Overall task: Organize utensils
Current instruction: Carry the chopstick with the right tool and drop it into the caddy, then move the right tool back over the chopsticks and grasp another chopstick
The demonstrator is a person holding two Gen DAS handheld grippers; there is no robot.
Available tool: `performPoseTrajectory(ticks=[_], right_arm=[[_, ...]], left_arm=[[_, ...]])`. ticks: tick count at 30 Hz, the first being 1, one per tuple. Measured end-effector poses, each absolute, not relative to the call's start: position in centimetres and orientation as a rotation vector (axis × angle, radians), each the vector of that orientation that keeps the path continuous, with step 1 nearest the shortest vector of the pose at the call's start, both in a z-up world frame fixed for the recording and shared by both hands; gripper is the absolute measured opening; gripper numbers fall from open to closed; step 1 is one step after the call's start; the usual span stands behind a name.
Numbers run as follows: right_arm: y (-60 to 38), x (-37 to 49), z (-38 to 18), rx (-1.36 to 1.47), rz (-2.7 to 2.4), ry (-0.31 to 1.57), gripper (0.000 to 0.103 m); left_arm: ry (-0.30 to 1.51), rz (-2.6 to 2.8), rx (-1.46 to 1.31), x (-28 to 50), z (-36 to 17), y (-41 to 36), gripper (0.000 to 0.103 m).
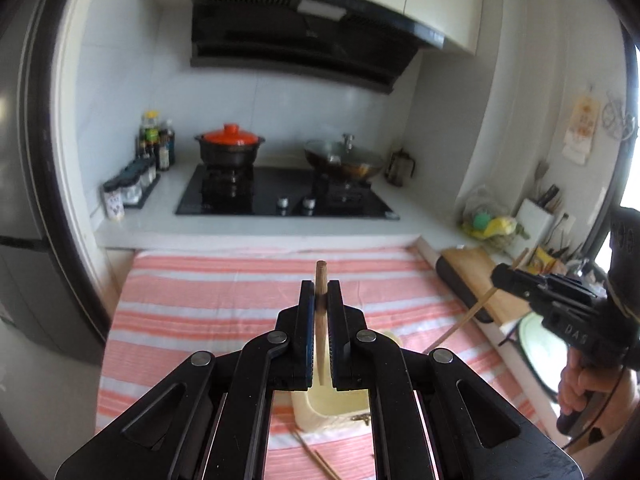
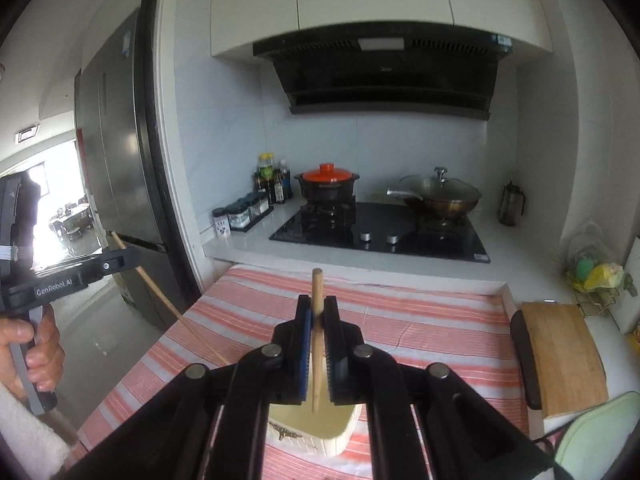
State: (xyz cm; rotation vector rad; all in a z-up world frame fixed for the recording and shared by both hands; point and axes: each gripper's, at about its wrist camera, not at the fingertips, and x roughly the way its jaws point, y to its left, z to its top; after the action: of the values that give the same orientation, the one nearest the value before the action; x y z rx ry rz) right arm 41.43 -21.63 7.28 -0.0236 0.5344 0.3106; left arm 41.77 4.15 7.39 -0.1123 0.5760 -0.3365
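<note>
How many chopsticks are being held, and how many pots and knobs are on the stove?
Chopsticks held: 2, one each in left gripper and right gripper
Pots: 2, red-lidded pot and glass-lidded pan
Knobs: 2
Total: 6

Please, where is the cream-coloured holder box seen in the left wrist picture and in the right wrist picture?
Left wrist view: the cream holder box is at bottom centre, on the striped cloth, mostly hidden behind the left gripper.
Right wrist view: the box is at bottom centre again, under the right gripper.
Shared landmark: the orange-lidded pot on the stove.
</note>
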Motion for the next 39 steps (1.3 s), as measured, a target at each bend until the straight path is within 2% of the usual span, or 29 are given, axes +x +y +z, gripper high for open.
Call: performPoseTrajectory(ticks=[8, 11, 12, 13, 14, 15, 16, 20, 22, 23, 28, 31, 35, 39], right_arm=[[-20.0, 48.6, -2.3, 0.002, 0.308, 0.780, 0.006], [-20.2, 50.2, -4.1, 0.044, 0.305, 0.826, 0.007], [-20.3, 50.6, -4.3, 0.058, 0.296, 0.826, 0.007], [-20.4, 51.0, -4.4, 0.067, 0.287, 0.826, 0.009], [-20.6, 51.3, -4.1, 0.075, 0.261, 0.829, 0.025], [-20.9, 51.2, -3.6, 0.085, 0.234, 0.819, 0.047], [-21.2, 51.0, -2.9, 0.099, 0.221, 0.790, 0.051], [-23.3, 47.0, 1.3, 0.106, 0.237, 0.666, 0.051], [-24.4, 43.8, 3.0, 0.074, 0.234, 0.618, 0.051], [-24.9, 41.6, 3.6, 0.050, 0.240, 0.601, 0.051], [-28.3, 32.3, 2.4, -0.027, 0.227, 0.578, 0.054], [-30.1, 27.1, -1.5, -0.037, 0.198, 0.612, 0.054], [-30.9, 21.8, -10.3, -0.012, 0.167, 0.749, 0.054], [-29.0, 20.9, -16.5, 0.053, 0.254, 0.913, 0.052]], left_arm=[[0.788, -0.332, -0.072, 47.9, -1.9, -0.3, 0.004], [0.834, -0.319, -0.095, 49.1, -3.4, -0.9, 0.009], [0.844, -0.314, -0.118, 49.4, -3.5, -0.9, 0.025], [0.848, -0.307, -0.157, 49.5, -3.4, -0.5, 0.046], [0.829, -0.300, -0.201, 49.3, -2.8, 0.0, 0.054], [0.800, -0.295, -0.233, 48.9, -2.1, 0.6, 0.062], [0.774, -0.298, -0.246, 48.2, -1.3, 1.1, 0.066], [0.687, -0.315, -0.146, 43.4, 2.2, 2.8, 0.075], [0.643, -0.312, -0.093, 39.9, 3.2, 4.1, 0.093], [0.624, -0.309, -0.066, 37.6, 3.3, 4.9, 0.096], [0.713, -0.324, 0.017, 28.6, -0.8, 7.7, 0.098], [0.779, -0.293, -0.017, 23.8, -6.4, 8.9, 0.098], [0.919, -0.239, -0.115, 20.2, -14.1, 9.0, 0.097], [0.974, -0.241, -0.141, 19.5, -17.9, 6.8, 0.097]])
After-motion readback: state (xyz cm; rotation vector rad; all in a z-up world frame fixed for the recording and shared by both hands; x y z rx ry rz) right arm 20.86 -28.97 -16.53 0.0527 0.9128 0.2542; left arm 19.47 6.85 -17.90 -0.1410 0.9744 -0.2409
